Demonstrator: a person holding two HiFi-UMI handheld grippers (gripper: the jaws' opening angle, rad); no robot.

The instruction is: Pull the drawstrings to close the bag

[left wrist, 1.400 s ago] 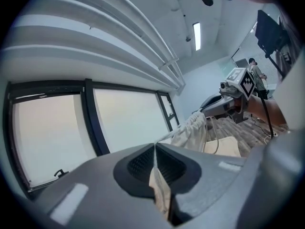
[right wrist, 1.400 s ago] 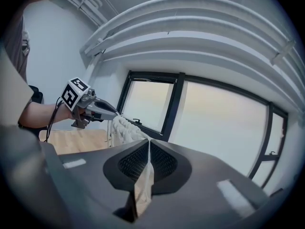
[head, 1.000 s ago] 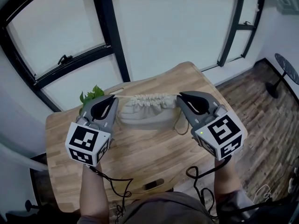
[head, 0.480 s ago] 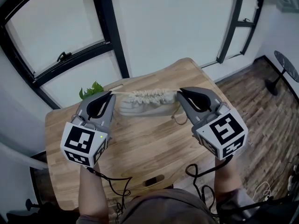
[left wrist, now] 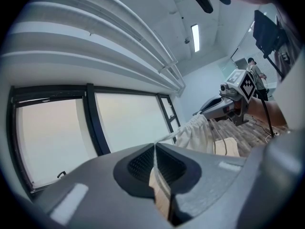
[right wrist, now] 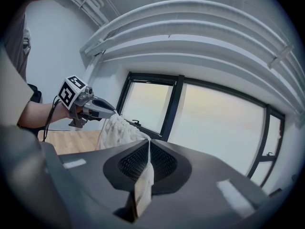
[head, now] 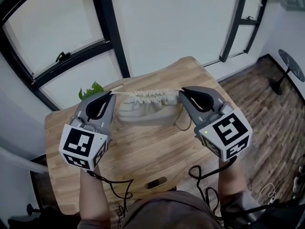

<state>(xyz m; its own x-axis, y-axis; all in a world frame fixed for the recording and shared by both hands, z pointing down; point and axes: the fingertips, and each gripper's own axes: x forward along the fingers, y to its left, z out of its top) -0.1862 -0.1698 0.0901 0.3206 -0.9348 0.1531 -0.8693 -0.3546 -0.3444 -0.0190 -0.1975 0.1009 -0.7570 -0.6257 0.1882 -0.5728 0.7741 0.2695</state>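
Observation:
A beige cloth bag (head: pixel 148 112) rests on the wooden table (head: pixel 143 151), its mouth gathered into tight pleats (head: pixel 151 97). My left gripper (head: pixel 113 95) is shut on the left drawstring (head: pixel 123 94), which runs taut to the pleats. My right gripper (head: pixel 181 91) is shut on the right drawstring right at the bag's mouth; a slack loop of cord (head: pixel 180 124) hangs below it. In the left gripper view the jaws (left wrist: pixel 155 145) pinch a pale cord that leads to the bag (left wrist: pixel 200 135). In the right gripper view the jaws (right wrist: pixel 149 141) pinch cord beside the bag (right wrist: pixel 116 130).
A green leafy plant (head: pixel 93 89) stands at the table's far left, behind the left gripper. Black-framed windows (head: pixel 109 37) run behind the table. Black cables (head: pixel 114 187) hang off the near edge, beside a slot (head: pixel 156 183) in the tabletop. Wood floor (head: pixel 271 123) lies to the right.
The left gripper has drifted slightly to the left with its cord. The bag's mouth has bunched a little narrower toward the right gripper. The right gripper has stayed put.

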